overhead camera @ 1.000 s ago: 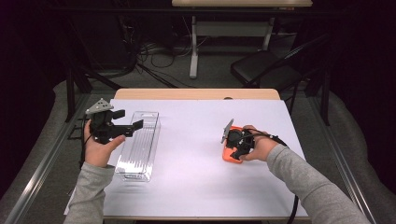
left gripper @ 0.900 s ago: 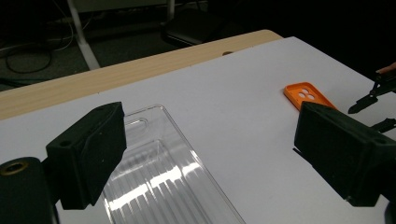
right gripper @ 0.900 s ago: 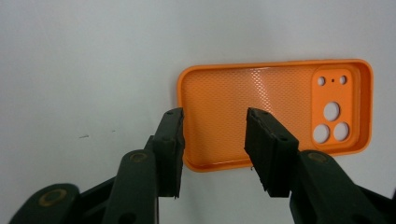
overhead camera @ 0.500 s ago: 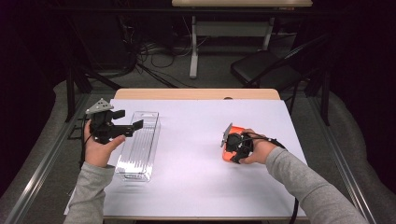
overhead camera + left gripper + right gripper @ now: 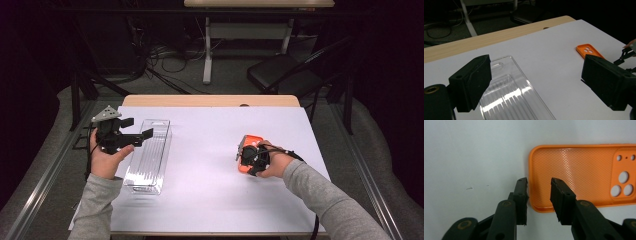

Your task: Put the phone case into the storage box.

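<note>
Orange phone case (image 5: 579,175) edge sits between the right claw (image 5: 539,192)'s parted jaws; close squarely before lifting.

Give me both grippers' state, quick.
Left gripper: open wide, holding nothing, above the clear tray.
Right gripper: open, jaws straddling the end edge of the orange phone case, not clamped.

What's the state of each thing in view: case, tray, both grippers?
orange phone case: flat on the table, inside face up, one corner edge between the right jaws, not yet clamped.
clear tray: empty, upright on the table.
left gripper: open wide, held above the tray, holding nothing.
right gripper: partly open, jaws straddling the case's edge.
</note>
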The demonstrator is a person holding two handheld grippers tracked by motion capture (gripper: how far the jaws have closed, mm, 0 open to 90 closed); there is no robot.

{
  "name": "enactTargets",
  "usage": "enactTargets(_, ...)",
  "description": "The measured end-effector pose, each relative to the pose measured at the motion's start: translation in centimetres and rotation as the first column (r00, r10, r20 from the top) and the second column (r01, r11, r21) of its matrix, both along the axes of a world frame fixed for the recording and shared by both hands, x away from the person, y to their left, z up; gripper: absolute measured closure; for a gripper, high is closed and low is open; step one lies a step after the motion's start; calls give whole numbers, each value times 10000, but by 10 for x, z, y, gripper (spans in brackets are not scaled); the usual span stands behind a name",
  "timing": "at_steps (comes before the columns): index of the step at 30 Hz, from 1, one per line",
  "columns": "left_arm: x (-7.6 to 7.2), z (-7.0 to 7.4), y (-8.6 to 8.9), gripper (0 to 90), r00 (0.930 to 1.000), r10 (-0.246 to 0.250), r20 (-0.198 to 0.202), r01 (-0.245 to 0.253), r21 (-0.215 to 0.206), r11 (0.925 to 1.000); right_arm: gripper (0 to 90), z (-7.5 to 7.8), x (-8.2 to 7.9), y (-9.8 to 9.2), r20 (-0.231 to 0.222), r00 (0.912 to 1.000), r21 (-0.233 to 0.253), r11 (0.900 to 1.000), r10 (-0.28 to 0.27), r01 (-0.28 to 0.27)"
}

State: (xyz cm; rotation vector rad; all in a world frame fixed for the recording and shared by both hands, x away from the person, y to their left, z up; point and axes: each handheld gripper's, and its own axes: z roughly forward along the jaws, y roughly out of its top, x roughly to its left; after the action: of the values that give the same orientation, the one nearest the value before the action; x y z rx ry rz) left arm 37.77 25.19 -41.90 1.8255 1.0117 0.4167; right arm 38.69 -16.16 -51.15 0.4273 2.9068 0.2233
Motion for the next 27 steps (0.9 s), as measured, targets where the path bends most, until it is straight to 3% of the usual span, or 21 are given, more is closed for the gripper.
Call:
enactTargets(14, 0, 0, 1, 92, 10000, 55, -17, -55, -6, 10000, 745, -10, -1, 0, -72, 9999, -175, 9998, 119, -121)
enactTargets(22, 1, -1, 1, 92, 10000, 55, -51, -55, 27, 10000, 783, -12, -1, 0, -179, 9996, -507, 9984, 235, -244)
enactTargets(27, 1, -1, 1, 92, 10000, 72, -35, -72, 19, 10000, 812, -14, -1, 0, -89, 9995, -392, 9988, 306, -310)
